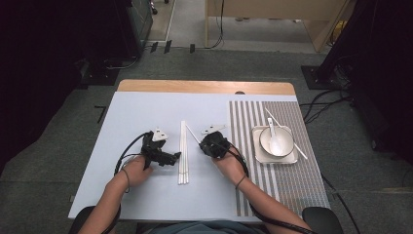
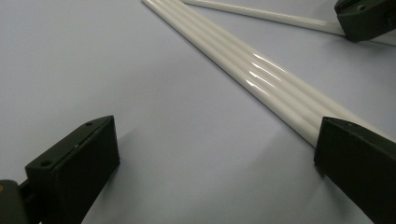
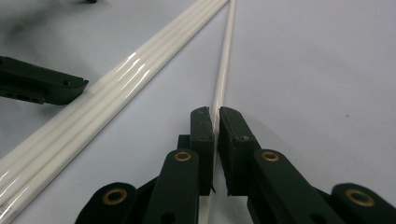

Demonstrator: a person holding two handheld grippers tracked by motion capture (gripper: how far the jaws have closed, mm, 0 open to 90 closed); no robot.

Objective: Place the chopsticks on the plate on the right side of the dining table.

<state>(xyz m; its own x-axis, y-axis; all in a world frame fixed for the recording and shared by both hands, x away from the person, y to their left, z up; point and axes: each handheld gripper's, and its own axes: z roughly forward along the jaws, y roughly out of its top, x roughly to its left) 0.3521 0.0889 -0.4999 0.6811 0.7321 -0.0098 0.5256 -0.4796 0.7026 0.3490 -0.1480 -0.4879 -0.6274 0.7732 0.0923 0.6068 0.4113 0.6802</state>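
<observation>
Several white chopsticks (image 1: 183,153) lie side by side in a bundle (image 2: 243,60) on the pale blue table (image 1: 136,117). One single chopstick (image 3: 224,70) lies slanted to the right of it, its far end meeting the bundle (image 3: 116,88). My right gripper (image 3: 216,116) is shut on this single chopstick (image 1: 192,131), pads pressed on both sides, low over the table. The right gripper (image 1: 200,142) sits just right of the bundle. My left gripper (image 2: 215,144) stands open with bare table between its jaws; one jaw rests at the bundle's edge. The left gripper (image 1: 176,157) lies left of the bundle.
A white bowl (image 1: 276,141) with a white spoon (image 1: 272,131) stands on a square white plate (image 1: 292,158) on the striped mat (image 1: 243,126) at the right. Another white chopstick (image 1: 302,152) lies slanted across that plate.
</observation>
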